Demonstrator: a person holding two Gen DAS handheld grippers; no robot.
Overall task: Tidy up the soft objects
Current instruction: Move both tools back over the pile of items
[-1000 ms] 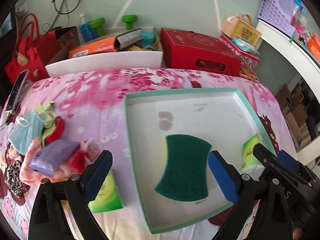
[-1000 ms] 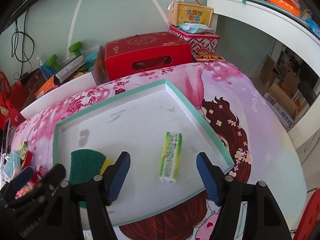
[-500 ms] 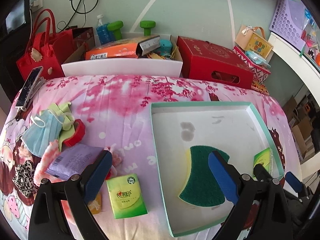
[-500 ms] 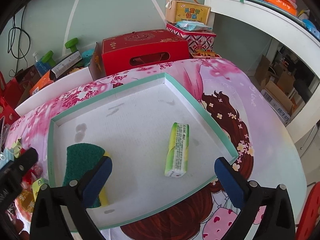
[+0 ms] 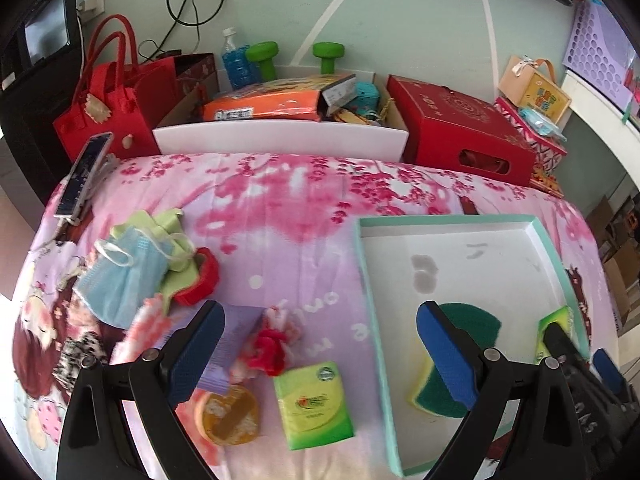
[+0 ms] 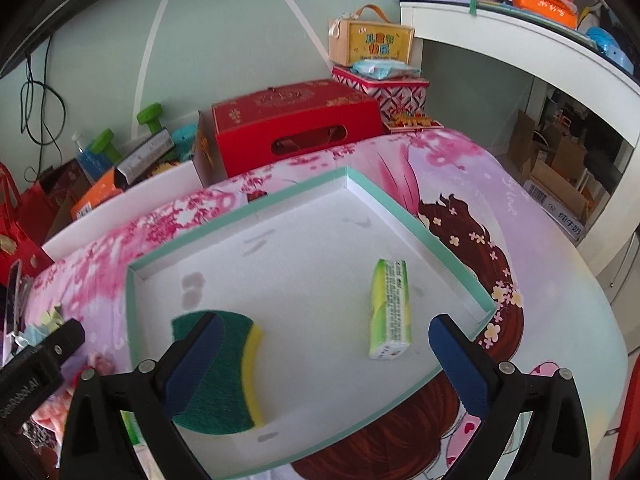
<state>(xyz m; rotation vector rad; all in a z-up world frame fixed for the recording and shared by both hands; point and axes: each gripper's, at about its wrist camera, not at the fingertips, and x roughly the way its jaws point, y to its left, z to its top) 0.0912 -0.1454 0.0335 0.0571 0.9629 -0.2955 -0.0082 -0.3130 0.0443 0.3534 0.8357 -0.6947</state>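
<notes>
A teal-rimmed white tray (image 5: pixel 366 280) (image 6: pixel 432 236) lies on the pink floral bedspread. In it rest a green-and-yellow sponge (image 5: pixel 476 326) (image 6: pixel 236 368) and a green tissue pack (image 6: pixel 391 307) (image 5: pixel 554 326). Left of the tray sit another green tissue pack (image 5: pixel 316 404), a red-and-white fluffy toy (image 5: pixel 272 344), a purple packet (image 5: pixel 236 340), an orange round sponge (image 5: pixel 228 414), a blue face mask (image 5: pixel 124 280) and green and red cloths. My left gripper (image 5: pixel 320 352) hangs open above the tissue pack and the toy. My right gripper (image 6: pixel 326 364) stands wide open over the tray, empty.
A white bin (image 5: pixel 280 138) of boxes, a red gift box (image 5: pixel 460 132), a red bag (image 5: pixel 108 96) and green dumbbells line the bed's far edge. A phone (image 5: pixel 82 176) lies at the bed's left corner. A white desk (image 6: pixel 520 52) stands at the right.
My left gripper has swung left from over the sponge in the tray to over the loose pile. My right gripper opened wider around the tissue pack and drew back a little.
</notes>
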